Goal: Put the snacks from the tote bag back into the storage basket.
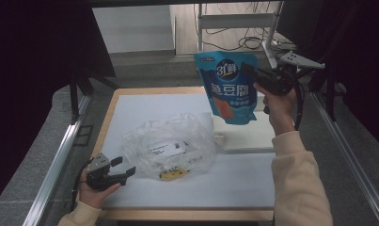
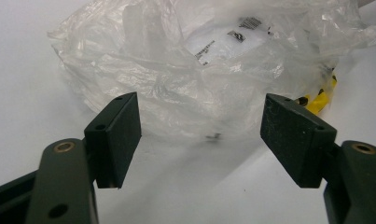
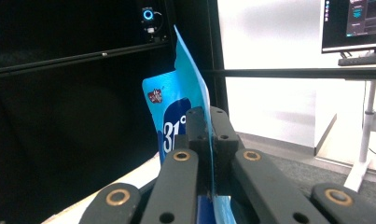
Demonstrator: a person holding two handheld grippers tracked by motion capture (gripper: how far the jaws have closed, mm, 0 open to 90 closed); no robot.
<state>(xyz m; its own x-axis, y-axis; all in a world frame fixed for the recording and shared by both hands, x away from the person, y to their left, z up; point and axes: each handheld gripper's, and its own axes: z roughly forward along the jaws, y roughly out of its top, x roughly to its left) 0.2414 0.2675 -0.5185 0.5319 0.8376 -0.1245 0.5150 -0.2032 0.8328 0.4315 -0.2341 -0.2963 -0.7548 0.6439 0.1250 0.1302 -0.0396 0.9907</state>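
Note:
A blue snack pouch point(image 1: 230, 87) with white lettering hangs in the air over the table's far right part. My right gripper point(image 1: 256, 74) is shut on the pouch's upper right edge; in the right gripper view the pouch point(image 3: 178, 109) stands edge-on between the closed jaws of that gripper point(image 3: 209, 135). A crumpled clear plastic bag point(image 1: 170, 146) with a white label and a yellow item inside lies mid-table. My left gripper point(image 1: 130, 173) rests low at the bag's left front, open. In the left gripper view the bag point(image 2: 199, 65) lies just beyond the spread jaws of my left gripper point(image 2: 202, 137), nothing between them.
The white sheet point(image 1: 145, 106) covers the wooden table. A flat white board point(image 1: 246, 136) lies at the right under the pouch. Metal rails point(image 1: 53, 165) run along both sides. A desk frame with cables point(image 1: 239, 28) stands beyond the far edge.

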